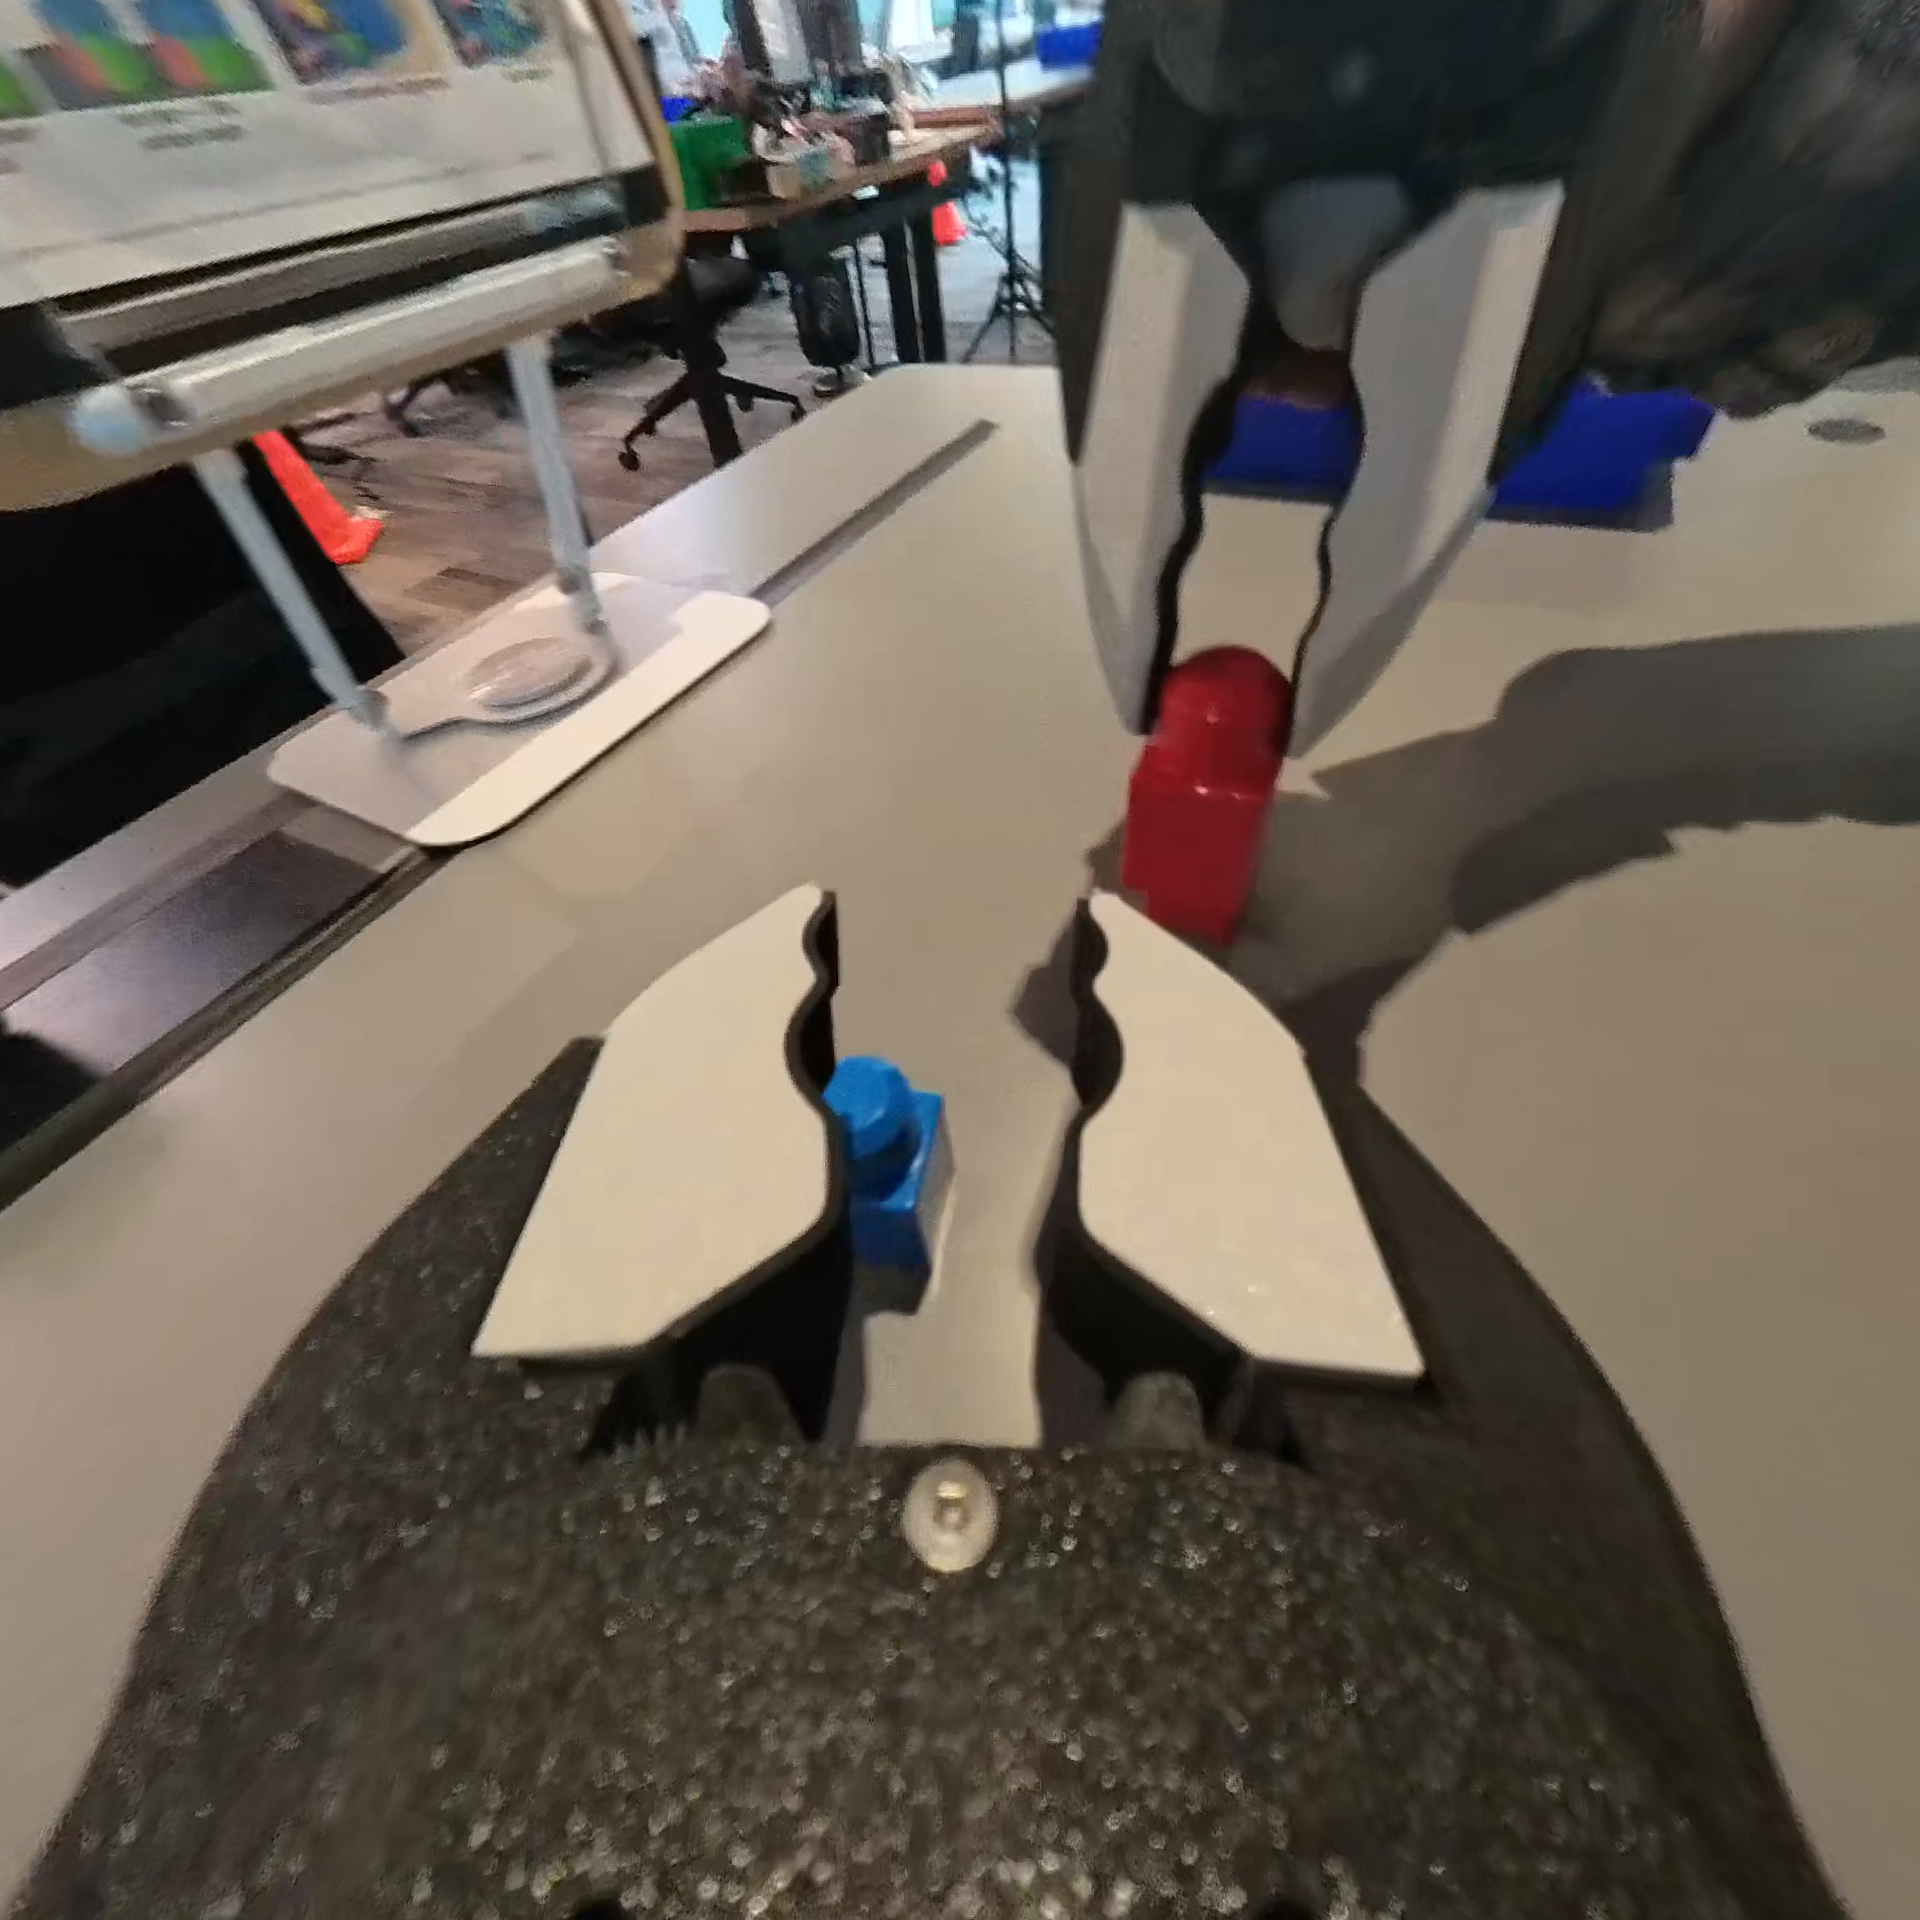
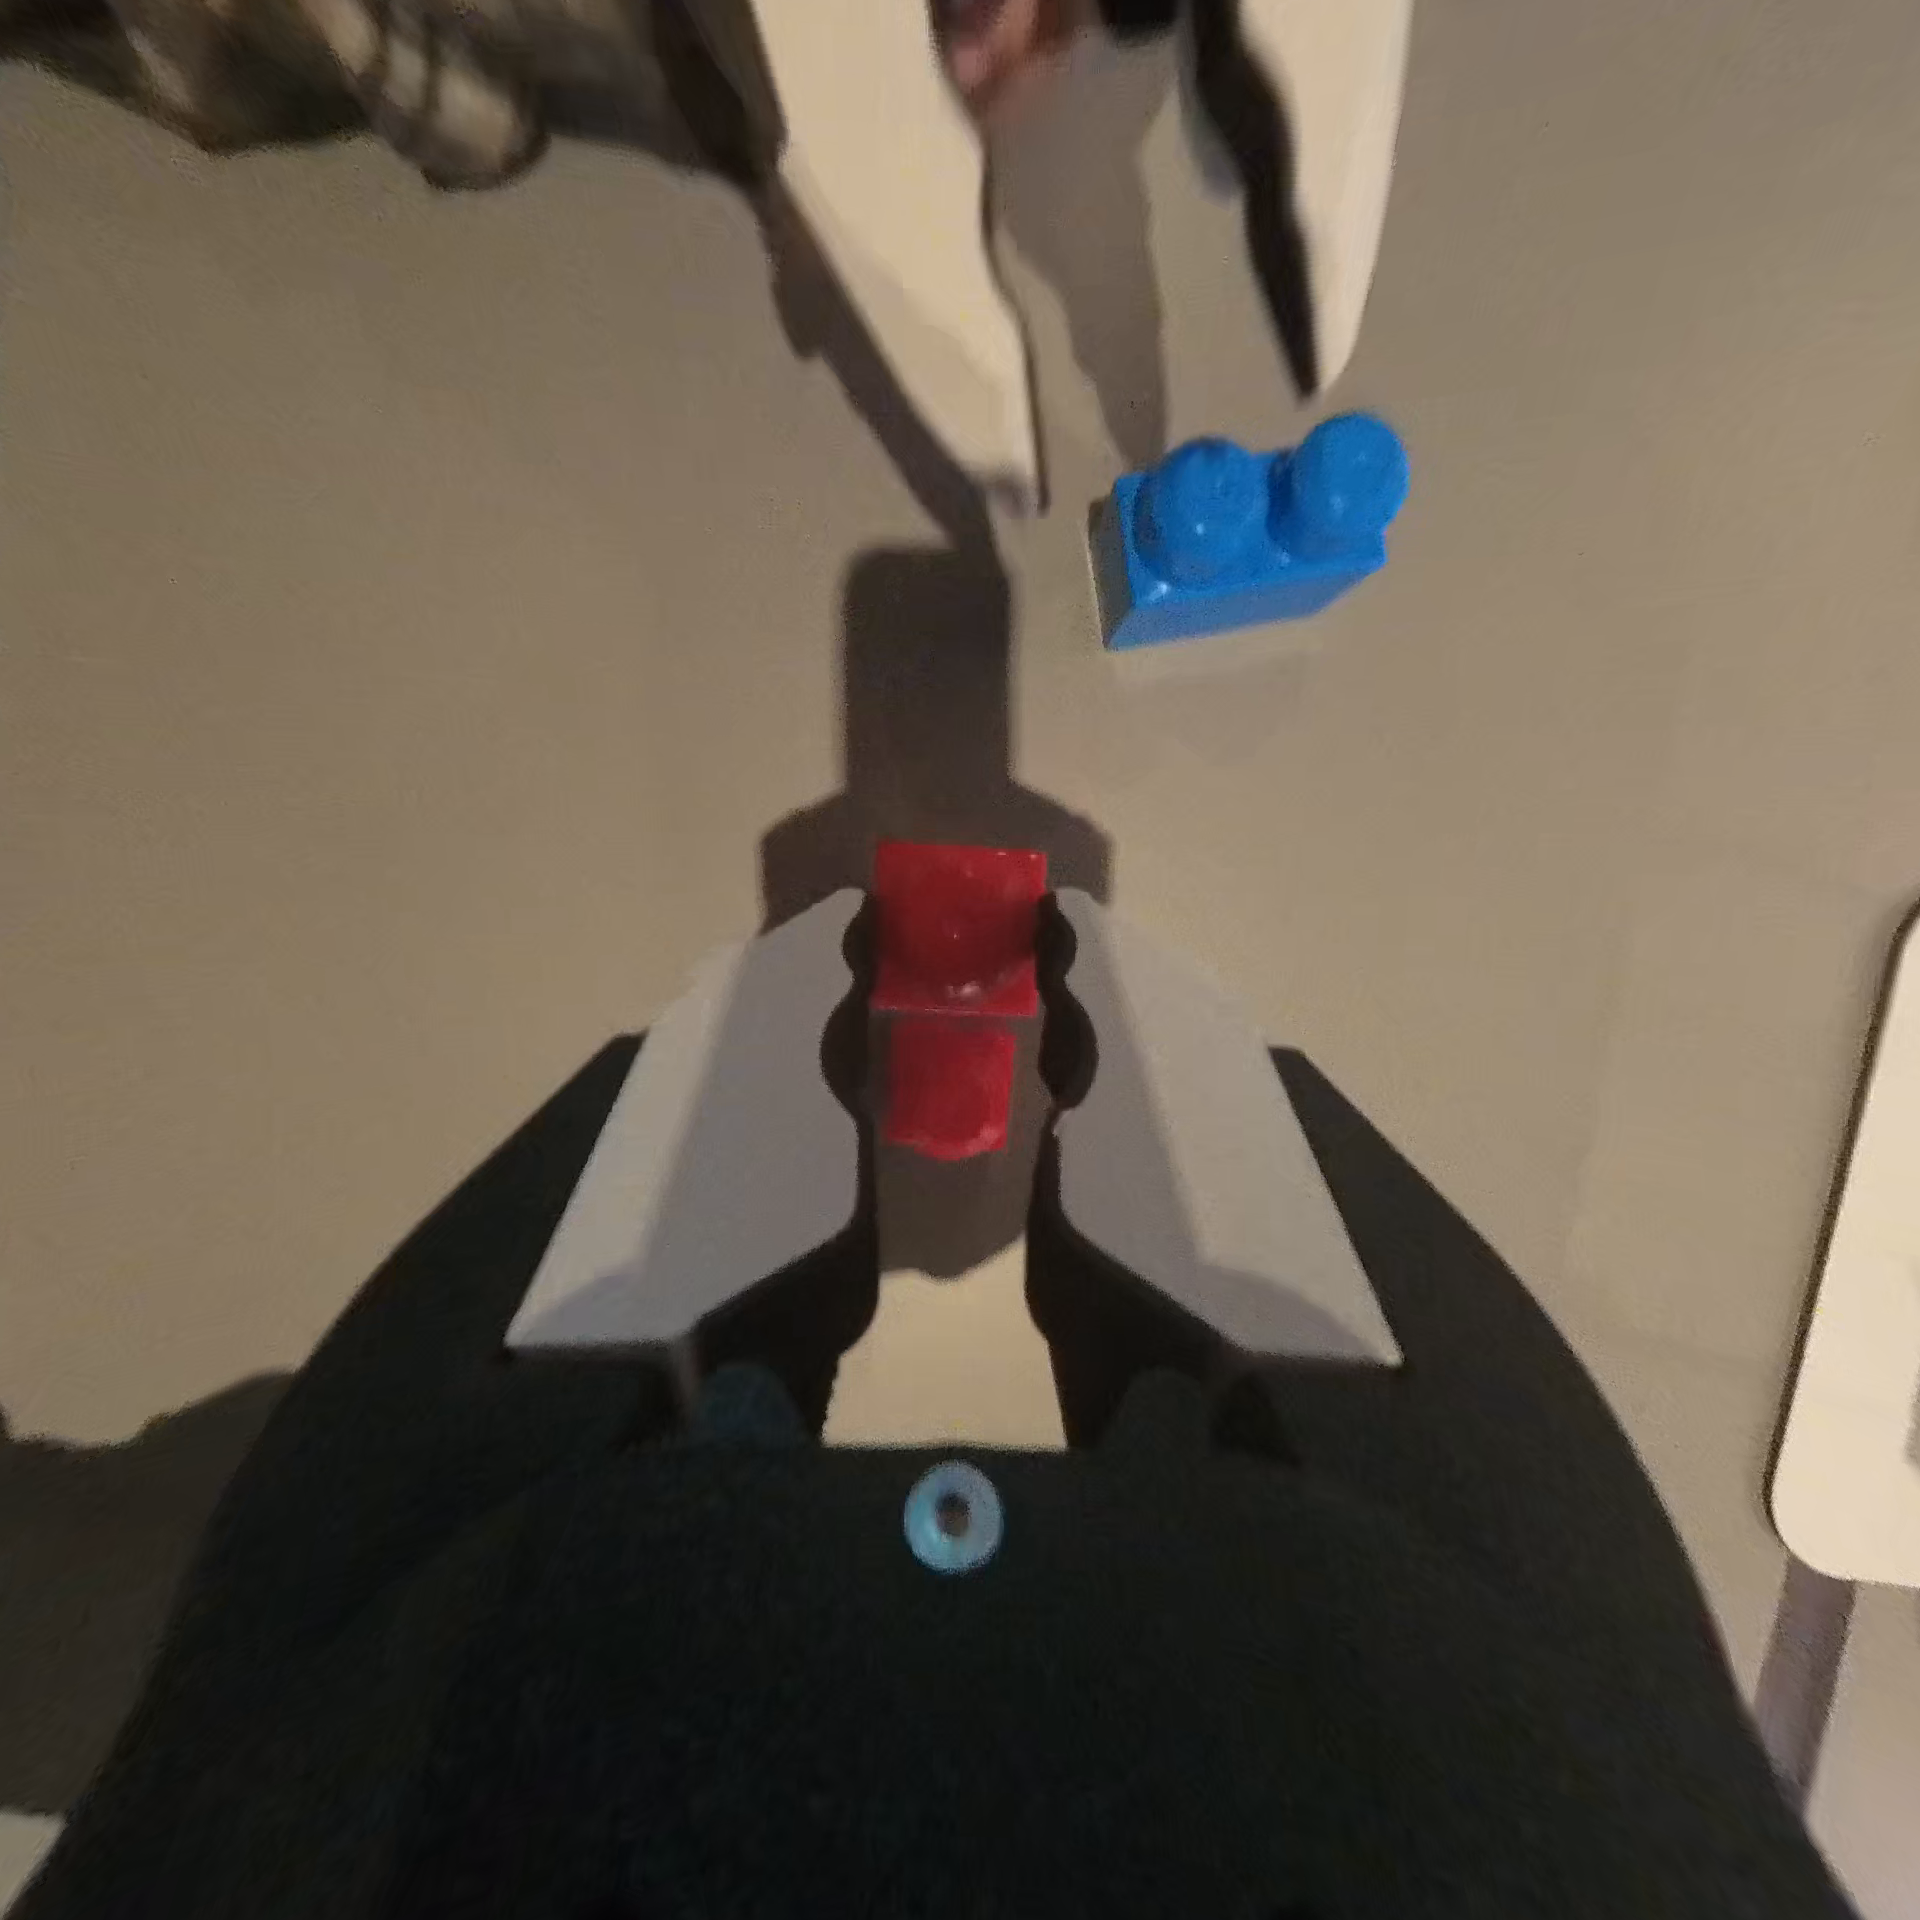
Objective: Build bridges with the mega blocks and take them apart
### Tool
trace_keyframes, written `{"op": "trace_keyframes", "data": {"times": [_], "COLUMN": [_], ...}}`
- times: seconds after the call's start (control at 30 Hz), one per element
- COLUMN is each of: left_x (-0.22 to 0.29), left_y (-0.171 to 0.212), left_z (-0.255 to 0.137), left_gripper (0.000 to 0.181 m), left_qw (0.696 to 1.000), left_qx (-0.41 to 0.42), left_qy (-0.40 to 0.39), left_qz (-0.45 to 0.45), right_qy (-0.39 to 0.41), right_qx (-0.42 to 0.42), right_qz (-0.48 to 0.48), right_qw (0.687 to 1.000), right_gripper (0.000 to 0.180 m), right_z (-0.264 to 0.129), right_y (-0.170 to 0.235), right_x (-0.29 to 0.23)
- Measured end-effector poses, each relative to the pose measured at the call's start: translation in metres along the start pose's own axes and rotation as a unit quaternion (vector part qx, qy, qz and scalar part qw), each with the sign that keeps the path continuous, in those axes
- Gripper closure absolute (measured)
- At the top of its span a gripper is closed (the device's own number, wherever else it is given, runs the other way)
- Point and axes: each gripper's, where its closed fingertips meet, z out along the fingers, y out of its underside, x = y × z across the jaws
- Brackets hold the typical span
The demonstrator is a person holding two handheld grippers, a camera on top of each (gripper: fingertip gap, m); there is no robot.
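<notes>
Right gripper [image 2: 956, 997] clamped on red block [image 2: 951, 992], stud pinched; left gripper [image 1: 956, 1039] jaws apart just beside blue block [image 2: 1247, 530]; hard, light, slick plastic, grip flat sides

Left gripper [image 1: 956, 935]: showing pale grey fingers [image 1: 686, 1143], wavy black pads, speckled black body, silver screw [image 1: 949, 1515].
Right gripper [image 2: 951, 935]: showing grey fingers [image 2: 717, 1132], black body, bluish ring screw [image 2: 953, 1515].
</notes>
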Motion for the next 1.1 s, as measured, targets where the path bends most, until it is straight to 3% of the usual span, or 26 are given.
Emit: {"op": "trace_keyframes", "data": {"times": [0.43, 1.1], "left_x": [-0.006, -0.006], "left_y": [-0.002, 0.0], "left_z": [-0.006, -0.007], "left_gripper": [0.15, 0.154], "left_qw": [1.0, 1.0], "left_qx": [0.011, 0.009], "left_qy": [-0.014, -0.007], "left_qz": [0.006, 0.003], "right_qy": [0.015, 0.007], "right_qx": [-0.009, 0.012], "right_qz": [-0.024, 0.003], "right_qw": [1.0, 1.0], "right_gripper": [0.151, 0.146], "right_z": [0.04, 0.035], "right_y": [0.023, 0.025], "right_x": [0.0, 0.0]}}
